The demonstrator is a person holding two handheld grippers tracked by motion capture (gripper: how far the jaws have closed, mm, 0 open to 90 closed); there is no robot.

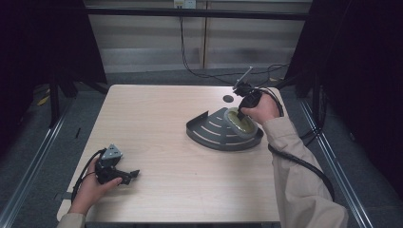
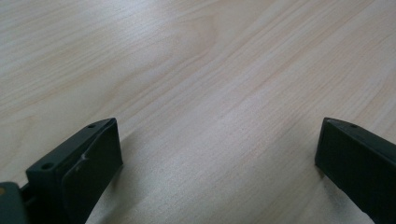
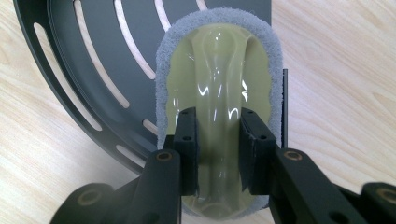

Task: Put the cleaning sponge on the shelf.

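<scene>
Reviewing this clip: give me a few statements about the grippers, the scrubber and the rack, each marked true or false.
1. The right gripper is shut on the scrubber by its glossy handle ridge. True.
2. The scrubber lies on bare table beside the slotted rack. False: it sits on the rack.
3. The left gripper is open with wood table between its jaws. True.
4. The left gripper rests on the rack. False: it is at the table's near left, apart from the rack.

Near the desk's (image 1: 166, 118) right edge a dark slotted tray (image 1: 209, 130) holds a pale scrubber (image 1: 240, 126), and the right gripper (image 1: 243, 111) reaches down onto it. By the front left corner the left gripper (image 1: 124, 175) rests on the wood.
</scene>
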